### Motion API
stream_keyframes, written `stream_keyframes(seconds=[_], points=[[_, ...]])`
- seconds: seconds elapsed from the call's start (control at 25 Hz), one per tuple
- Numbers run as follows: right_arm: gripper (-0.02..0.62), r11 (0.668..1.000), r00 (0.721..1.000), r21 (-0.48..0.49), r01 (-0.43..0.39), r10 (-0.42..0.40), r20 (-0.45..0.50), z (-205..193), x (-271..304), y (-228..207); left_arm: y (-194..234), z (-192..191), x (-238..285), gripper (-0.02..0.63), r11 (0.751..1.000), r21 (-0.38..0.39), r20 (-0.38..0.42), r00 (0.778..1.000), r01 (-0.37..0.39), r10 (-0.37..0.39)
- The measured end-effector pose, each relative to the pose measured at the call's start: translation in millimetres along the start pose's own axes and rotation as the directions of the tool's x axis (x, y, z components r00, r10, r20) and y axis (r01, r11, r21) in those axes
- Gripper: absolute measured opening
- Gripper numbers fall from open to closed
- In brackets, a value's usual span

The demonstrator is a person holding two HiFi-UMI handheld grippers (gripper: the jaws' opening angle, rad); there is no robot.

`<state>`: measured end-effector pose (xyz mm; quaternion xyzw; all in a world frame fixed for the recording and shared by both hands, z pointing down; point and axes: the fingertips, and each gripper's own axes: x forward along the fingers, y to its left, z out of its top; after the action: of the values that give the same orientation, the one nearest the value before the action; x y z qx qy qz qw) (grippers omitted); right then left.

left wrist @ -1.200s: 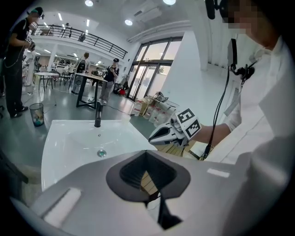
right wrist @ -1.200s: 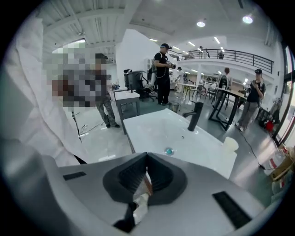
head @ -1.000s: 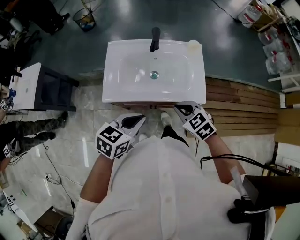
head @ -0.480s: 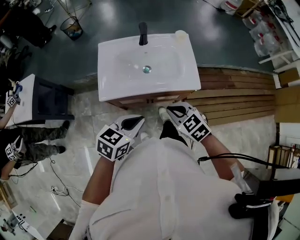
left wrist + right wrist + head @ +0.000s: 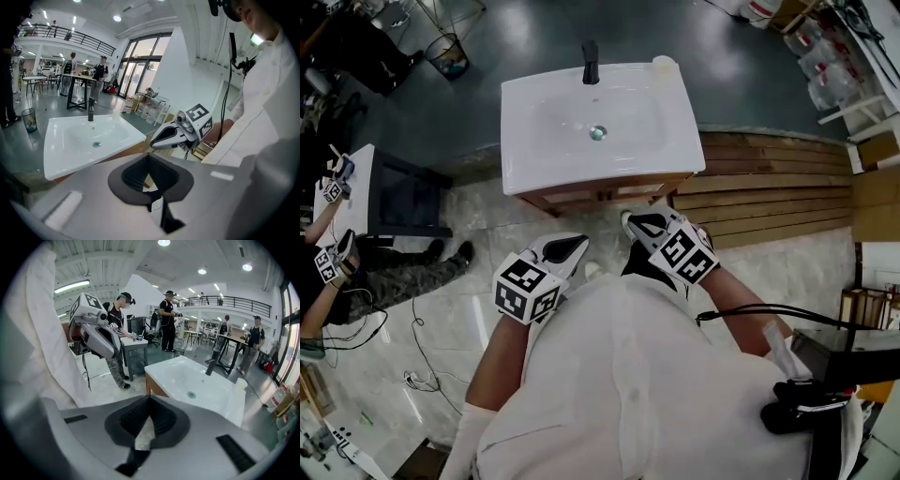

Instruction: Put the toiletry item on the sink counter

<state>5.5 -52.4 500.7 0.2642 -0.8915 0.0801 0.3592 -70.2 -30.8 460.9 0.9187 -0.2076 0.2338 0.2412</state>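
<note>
The white sink [image 5: 553, 159] stands ahead of me with a black faucet [image 5: 590, 61] at its back edge. A pale toiletry item [image 5: 664, 64] stands on the sink's back right corner, and the right gripper view also shows the item [image 5: 240, 383]. Both grippers are held close to my chest, well short of the sink's front edge. My left gripper [image 5: 567, 247] is shut with nothing in it, its jaws [image 5: 149, 155] meeting at the tip. My right gripper [image 5: 643, 225] is also shut and empty, its jaws [image 5: 149, 397] closed.
A dark side table [image 5: 403, 187] stands left of the sink, with a person [image 5: 384, 272] beside it. Wooden slats [image 5: 778, 197] cover the floor to the right. A waste bin [image 5: 450, 56] sits at the far left, and cables [image 5: 412, 328] lie on the tiles.
The sink has slid further up the head view, leaving more floor between it and me. Both grippers stay shut by my chest; the right one has shifted slightly left.
</note>
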Motion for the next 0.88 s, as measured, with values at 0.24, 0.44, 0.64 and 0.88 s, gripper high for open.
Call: stream_keyframes(seconds=[0.24,0.44,0.64,0.88], points=[[0.005,1.0,1.0,-0.022,-0.018,0.018,0.0,6.7,2.5,10.3,0.2,-8.9,-12.2,0.006,1.0,-0.012,0.0,1.0,-0.022,0.022],[0.005,0.999,1.0,-0.03,-0.026,0.026,-0.003,5.8,5.8,12.9,1.1,-11.9,-14.1,0.006,0.999,-0.024,0.006,1.0,-0.027,0.027],[0.005,1.0,1.0,-0.013,-0.024,0.024,0.0,1.6,5.4,6.7,0.5,-10.2,-9.6,0.006,0.999,-0.026,0.001,1.0,-0.02,0.02],[0.005,1.0,1.0,0.002,-0.019,0.019,0.002,-1.7,7.9,-16.4,13.2,-0.4,-0.1,0.006,0.999,-0.036,0.001,0.999,-0.035,0.035]])
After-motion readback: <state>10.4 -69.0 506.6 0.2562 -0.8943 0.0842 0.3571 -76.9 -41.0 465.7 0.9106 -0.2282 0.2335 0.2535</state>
